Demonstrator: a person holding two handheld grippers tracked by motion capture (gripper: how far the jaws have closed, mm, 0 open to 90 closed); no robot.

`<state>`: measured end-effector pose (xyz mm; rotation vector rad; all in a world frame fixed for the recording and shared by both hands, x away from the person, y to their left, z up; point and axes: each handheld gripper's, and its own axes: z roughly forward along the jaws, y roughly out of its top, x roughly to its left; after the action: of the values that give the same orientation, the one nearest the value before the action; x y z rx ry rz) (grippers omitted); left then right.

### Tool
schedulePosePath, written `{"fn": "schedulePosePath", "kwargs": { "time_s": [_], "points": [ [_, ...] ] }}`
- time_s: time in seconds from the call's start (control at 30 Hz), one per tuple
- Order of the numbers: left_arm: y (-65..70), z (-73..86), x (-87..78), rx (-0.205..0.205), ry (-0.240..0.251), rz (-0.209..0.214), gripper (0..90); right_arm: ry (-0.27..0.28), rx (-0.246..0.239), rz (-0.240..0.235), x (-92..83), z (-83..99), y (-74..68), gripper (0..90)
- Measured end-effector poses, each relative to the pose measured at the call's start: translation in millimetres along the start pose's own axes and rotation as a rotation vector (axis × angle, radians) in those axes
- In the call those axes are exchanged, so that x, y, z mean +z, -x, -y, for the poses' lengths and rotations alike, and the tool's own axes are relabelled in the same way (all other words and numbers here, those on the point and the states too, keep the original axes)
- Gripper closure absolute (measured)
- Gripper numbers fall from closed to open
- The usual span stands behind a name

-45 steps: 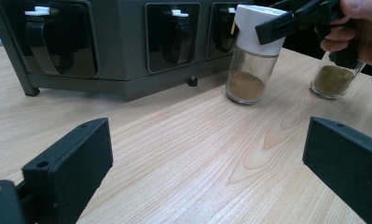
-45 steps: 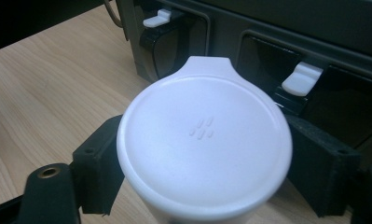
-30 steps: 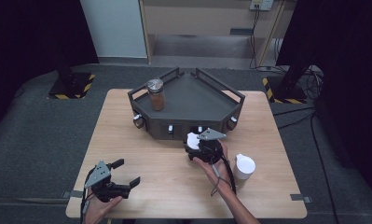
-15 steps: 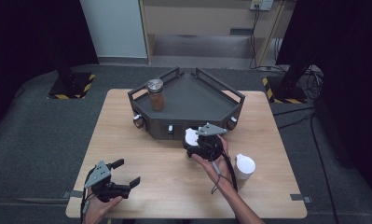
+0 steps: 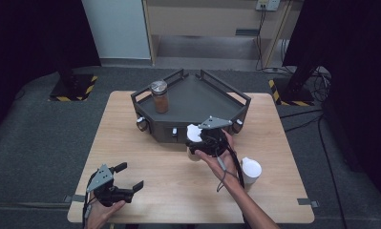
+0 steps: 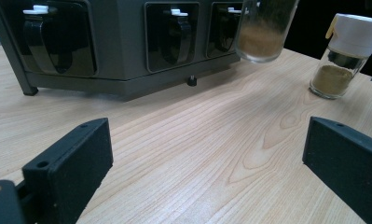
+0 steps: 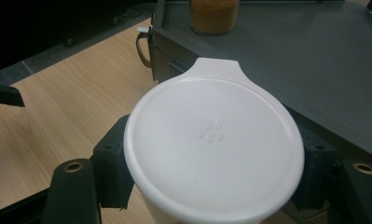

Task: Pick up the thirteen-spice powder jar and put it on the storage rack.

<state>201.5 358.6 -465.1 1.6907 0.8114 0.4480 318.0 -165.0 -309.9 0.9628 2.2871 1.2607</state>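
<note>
My right gripper [image 5: 195,144] is shut on a white-lidded spice jar [image 5: 194,132], held off the table just in front of the dark grey rack [image 5: 202,95]. In the right gripper view the jar's round white lid [image 7: 214,154] sits between the two jaws, level with the rack's top [image 7: 314,70]. The left gripper view shows the jar's glass bottom [image 6: 265,32] with brown powder hanging above the wood. A brown-filled jar with a metal lid [image 5: 160,97] stands on the rack's left back part. My left gripper [image 5: 128,176] rests open at the table's front left, nothing between its jaws.
A second white-lidded jar [image 5: 250,170] stands on the table to the right of my right forearm, also seen as a jar with tan powder [image 6: 347,56]. The rack's front face [image 6: 118,51] carries several black hooks with white tabs. Bare wooden table [image 5: 169,171] lies between the grippers.
My right gripper has risen with the white-lidded jar, from near the table up to the height of the rack's top. The left gripper has stayed put.
</note>
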Motion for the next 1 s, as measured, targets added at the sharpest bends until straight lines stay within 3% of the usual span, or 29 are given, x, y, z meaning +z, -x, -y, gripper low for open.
{"fn": "schedulePosePath", "kwargs": {
  "time_s": [0.37,1.0],
  "points": [
    [-0.3,-0.2,0.1,-0.002,-0.002,0.001,0.3,-0.013,-0.005,-0.017,-7.5,-36.3,5.7,30.9],
    [-0.6,-0.2,-0.1,-0.002,-0.002,0.002,0.3,-0.001,0.005,0.001,-14.1,-93.6,14.6,30.9]
  ]
}}
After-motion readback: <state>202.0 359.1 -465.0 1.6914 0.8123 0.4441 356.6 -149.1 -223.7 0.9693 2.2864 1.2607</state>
